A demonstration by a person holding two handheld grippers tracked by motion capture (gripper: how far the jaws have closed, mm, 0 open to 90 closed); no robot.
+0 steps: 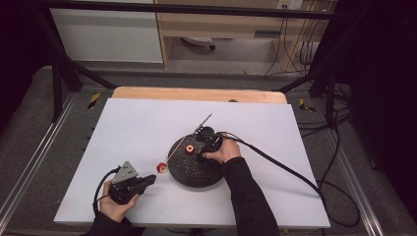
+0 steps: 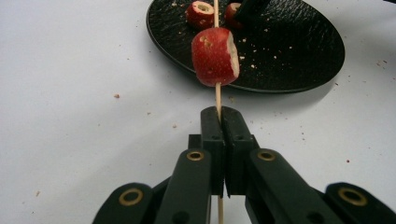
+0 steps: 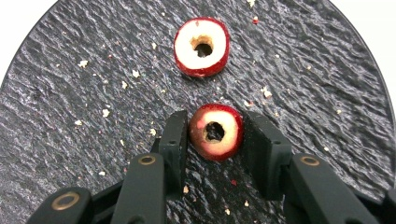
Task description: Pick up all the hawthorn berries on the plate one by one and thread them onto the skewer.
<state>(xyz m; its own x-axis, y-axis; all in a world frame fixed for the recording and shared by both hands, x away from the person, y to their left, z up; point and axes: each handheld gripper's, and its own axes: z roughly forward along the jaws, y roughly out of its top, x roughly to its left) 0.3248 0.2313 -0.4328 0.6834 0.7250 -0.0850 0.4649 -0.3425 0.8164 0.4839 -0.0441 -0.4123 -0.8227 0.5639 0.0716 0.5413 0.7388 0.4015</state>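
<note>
My left gripper (image 2: 219,114) is shut on the lower end of a thin wooden skewer (image 2: 217,95). One red fruit piece (image 2: 215,56) is threaded on the skewer just ahead of the jaws. In the high view this gripper (image 1: 150,179) lies at the front left, and the skewer (image 1: 184,141) slants up across the black plate (image 1: 189,174). My right gripper (image 3: 215,127) points down at the plate with both pads against a cored red fruit piece (image 3: 215,133). A second cored piece (image 3: 201,46) lies on the plate (image 3: 70,116) just beyond. The right gripper (image 1: 202,153) sits over the plate's right half.
Crumbs are scattered over the round plate (image 2: 289,51) and the white table sheet (image 1: 147,123). A black cable (image 1: 275,164) trails right from the right gripper. The table's wooden back edge (image 1: 196,93) lies beyond the sheet.
</note>
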